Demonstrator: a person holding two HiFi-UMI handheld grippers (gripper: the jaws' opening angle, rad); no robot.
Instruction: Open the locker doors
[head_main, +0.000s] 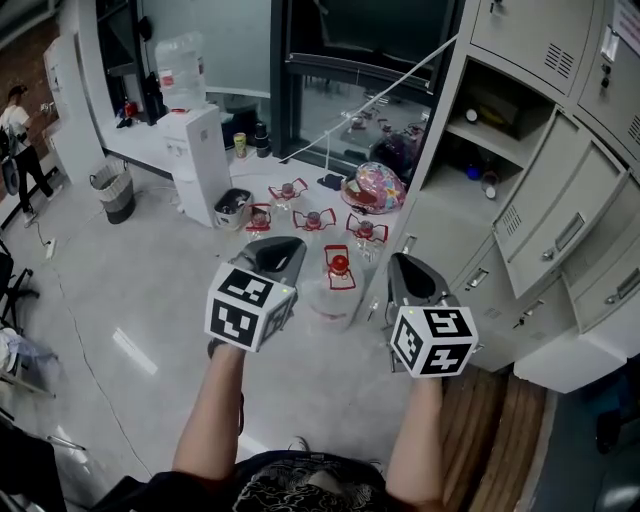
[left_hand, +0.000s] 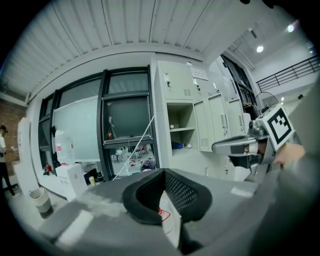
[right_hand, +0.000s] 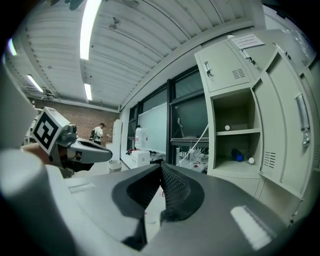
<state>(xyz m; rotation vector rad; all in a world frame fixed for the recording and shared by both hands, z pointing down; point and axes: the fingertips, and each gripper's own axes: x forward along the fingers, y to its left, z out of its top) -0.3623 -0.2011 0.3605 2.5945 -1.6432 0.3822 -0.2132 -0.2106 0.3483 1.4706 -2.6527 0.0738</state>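
Far left: a person (head_main: 18, 135) is standing well beyond my left gripper; a bin (head_main: 114, 190) and a water dispenser (head_main: 195, 160) are sitting nearer, also off to its left.
Left gripper: I am holding my left gripper (head_main: 278, 250) out over the floor, jaws closed tip to tip, gripping nothing.
Between the grippers: water jugs (head_main: 338, 270) with red handles are sitting on the floor just ahead of and below both grippers.
Right gripper: I am carrying my right gripper (head_main: 408, 268) with jaws pressed together, nothing between them.
Lockers: the lockers (head_main: 560, 225) are standing ahead and to the right of my right gripper; one open compartment (head_main: 462, 150) is showing small items on its shelf.
Closed doors: they are lying right of that compartment, each door handle (head_main: 568, 232) running up and down.
Nearer hand: the right one, I judge.
In the way: the jugs are crowding the locker foot, and a white cord (head_main: 370, 105) is slanting across ahead.
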